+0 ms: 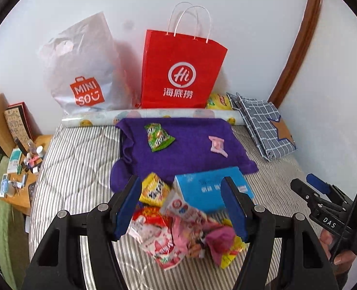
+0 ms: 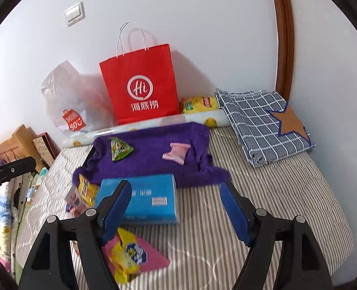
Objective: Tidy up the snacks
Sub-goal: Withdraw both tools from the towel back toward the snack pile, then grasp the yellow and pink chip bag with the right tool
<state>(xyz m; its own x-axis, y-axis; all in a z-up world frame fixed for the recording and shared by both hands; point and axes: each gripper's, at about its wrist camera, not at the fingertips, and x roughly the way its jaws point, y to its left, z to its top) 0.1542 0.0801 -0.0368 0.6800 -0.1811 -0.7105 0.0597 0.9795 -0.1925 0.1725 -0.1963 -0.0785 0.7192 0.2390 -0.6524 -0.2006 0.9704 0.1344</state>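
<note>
A: Why do we have two packets already up on the purple cloth (image 1: 190, 149) and the rest still heaped on the bed (image 1: 76, 169)?

B: We judge the cloth to be our sorting ground; the green snack packet (image 1: 158, 137) and the pink snack packet (image 1: 217, 146) lie well apart on it, as if each starts its own group; the snack pile (image 1: 178, 232) stays unsorted at the near edge, just beside the blue tissue box (image 1: 209, 188).

A: And our left hand-held gripper (image 1: 182, 207)?

B: Released and empty; its blue pads stand apart with the pile showing between them, nothing pressed; the pile lies right under it, the cloth further off towards the red paper bag (image 1: 182, 72) against the wall.

A: The right hand-held gripper (image 2: 176, 212)?

B: Also released, nothing in it; the tissue box sits between and beyond its fingers, untouched; a yellow packet (image 2: 127, 258) on a pink one lies by its left finger; the pile's other packets lie off to its left, past the box.

A: So the next pick looks like ours on the left.

B: Likely; the pile is nearest there.
</note>
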